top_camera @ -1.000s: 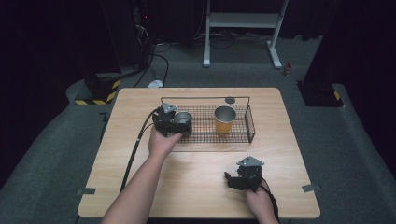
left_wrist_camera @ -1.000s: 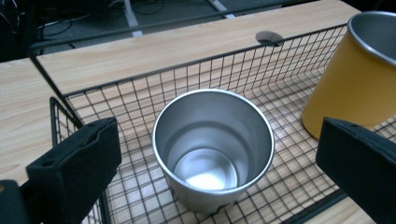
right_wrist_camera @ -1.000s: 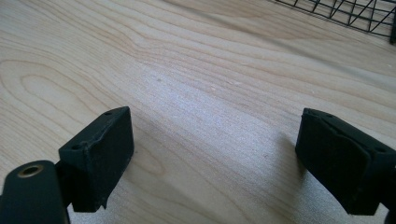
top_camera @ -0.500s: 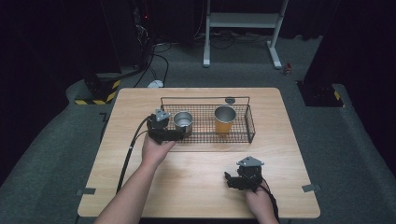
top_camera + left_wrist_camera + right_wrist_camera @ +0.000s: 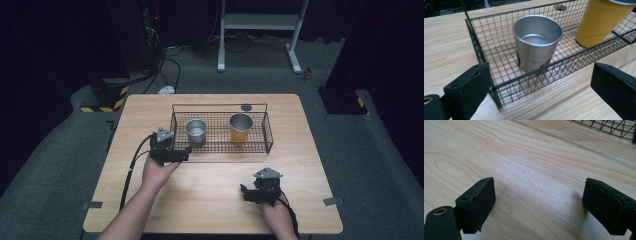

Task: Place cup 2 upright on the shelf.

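Left of centre, the left gripper (image 5: 170,150) hovers wide-fingered outside the wire basket (image 5: 267,131), facing the steel cup (image 5: 537,41). The right gripper (image 5: 260,189) rests wide-fingered, lower right. Any reach should clear the basket's rim first.

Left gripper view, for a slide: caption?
Open left gripper facing a steel cup and yellow cup in a wire basket.

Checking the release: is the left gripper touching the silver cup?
Apart. The left gripper view shows the basket wall between the open left gripper and the silver cup.

On the wooden table (image 5: 215,195) there is one black wire basket (image 5: 268,131), one silver metal cup (image 5: 196,131), one yellow metal cup (image 5: 240,128), and two black hand-held grippers, one (image 5: 184,153) and another (image 5: 245,192).
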The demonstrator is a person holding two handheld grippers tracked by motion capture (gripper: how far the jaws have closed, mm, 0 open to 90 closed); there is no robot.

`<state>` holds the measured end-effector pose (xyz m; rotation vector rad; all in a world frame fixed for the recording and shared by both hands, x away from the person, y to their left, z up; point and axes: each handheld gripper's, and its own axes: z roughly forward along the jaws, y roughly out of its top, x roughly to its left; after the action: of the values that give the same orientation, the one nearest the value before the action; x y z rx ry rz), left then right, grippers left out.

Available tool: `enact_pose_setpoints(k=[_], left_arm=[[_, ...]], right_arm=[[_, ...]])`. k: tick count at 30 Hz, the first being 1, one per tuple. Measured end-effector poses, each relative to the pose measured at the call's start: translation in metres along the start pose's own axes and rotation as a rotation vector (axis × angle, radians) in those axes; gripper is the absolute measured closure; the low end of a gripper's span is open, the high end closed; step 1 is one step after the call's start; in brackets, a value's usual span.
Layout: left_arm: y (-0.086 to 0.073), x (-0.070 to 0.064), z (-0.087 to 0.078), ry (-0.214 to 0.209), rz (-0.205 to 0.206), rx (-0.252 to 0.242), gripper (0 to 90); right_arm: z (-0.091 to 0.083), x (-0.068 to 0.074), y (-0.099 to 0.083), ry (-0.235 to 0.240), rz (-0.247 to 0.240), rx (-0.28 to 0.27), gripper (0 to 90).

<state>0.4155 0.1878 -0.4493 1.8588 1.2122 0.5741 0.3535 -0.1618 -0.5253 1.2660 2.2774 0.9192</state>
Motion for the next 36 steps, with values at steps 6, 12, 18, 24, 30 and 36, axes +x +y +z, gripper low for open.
enact_pose_setpoints(k=[6, 12, 18, 24, 30, 36], left_arm=[[-0.016, 0.005, -0.009, -0.013, -0.002, 0.012, 3.8], [-0.026, 0.008, -0.018, -0.018, 0.002, 0.010, 3.9], [-0.035, 0.007, -0.022, -0.035, -0.005, 0.014, 3.9], [-0.050, 0.008, -0.023, -0.049, 0.010, 0.051, 4.3], [-0.071, 0.012, -0.022, -0.042, 0.036, 0.085, 6.0], [-0.094, 0.014, -0.023, -0.058, 0.045, 0.137, 4.8]], right_arm=[[0.000, 0.000, 0.000, 0.000, 0.000, 0.000, 11.4], [0.000, 0.000, 0.000, -0.001, 0.000, 0.001, 11.4], [0.000, 0.000, 0.000, 0.000, 0.000, 0.000, 11.4], [0.000, 0.000, 0.000, 0.000, 0.000, 0.000, 11.4], [0.000, 0.000, 0.000, -0.001, 0.000, 0.000, 11.4], [0.000, 0.000, 0.000, -0.001, 0.000, 0.001, 11.4]])
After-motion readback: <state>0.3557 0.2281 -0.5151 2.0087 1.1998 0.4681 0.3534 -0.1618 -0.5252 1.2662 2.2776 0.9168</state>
